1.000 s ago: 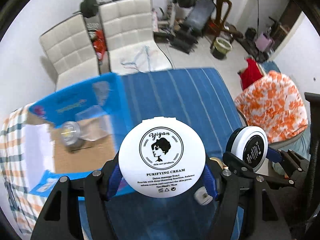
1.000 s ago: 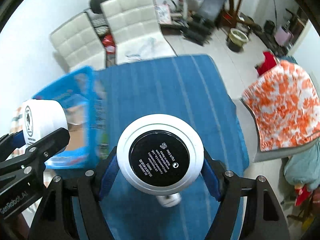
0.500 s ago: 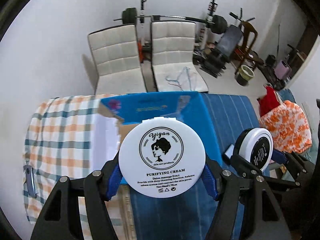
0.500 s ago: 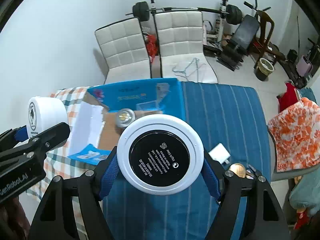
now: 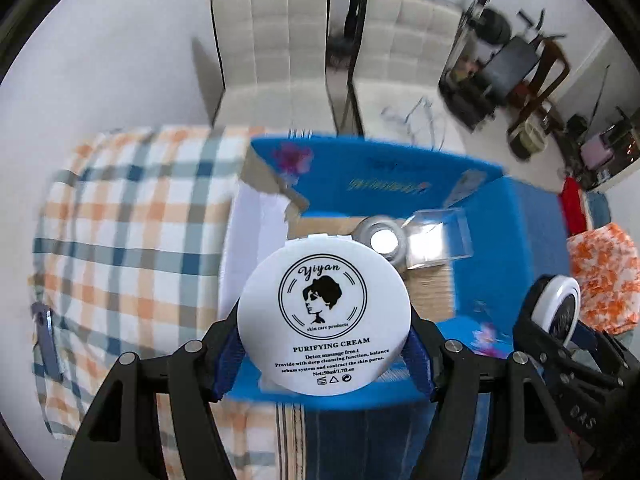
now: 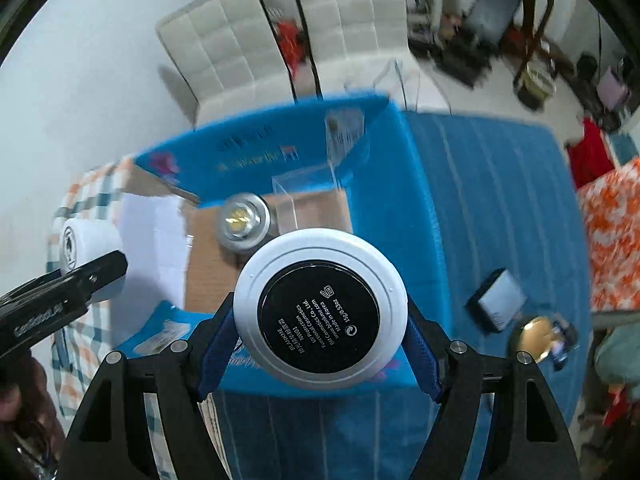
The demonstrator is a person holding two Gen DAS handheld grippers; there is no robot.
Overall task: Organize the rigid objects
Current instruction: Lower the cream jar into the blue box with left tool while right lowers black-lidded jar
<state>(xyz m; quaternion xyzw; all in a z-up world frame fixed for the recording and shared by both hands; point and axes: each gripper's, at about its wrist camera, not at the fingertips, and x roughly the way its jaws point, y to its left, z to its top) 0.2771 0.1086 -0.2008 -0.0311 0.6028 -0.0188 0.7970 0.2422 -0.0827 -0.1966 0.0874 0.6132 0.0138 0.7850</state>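
My left gripper [image 5: 323,356] is shut on a white purifying cream jar [image 5: 323,314], held above the near part of an open blue cardboard box [image 5: 400,176]. My right gripper [image 6: 320,344] is shut on a white jar with a black base label [image 6: 320,308], held over the same box [image 6: 400,184]. In the box lie a silver-lidded jar [image 5: 382,240], also in the right wrist view [image 6: 242,220], and a clear plastic case [image 5: 436,236], also in the right wrist view [image 6: 308,200]. Each gripper shows at the edge of the other's view.
The box stands where a blue striped cloth [image 6: 492,200] meets a plaid cloth [image 5: 132,220]. On the blue cloth right of the box lie a small dark box [image 6: 496,300] and a round gold-topped item [image 6: 538,338]. Two white chairs [image 5: 340,48] stand behind the table.
Both grippers moved closer to the blue box with their jars. The box now fills the middle of both views, and its inside shows in both.
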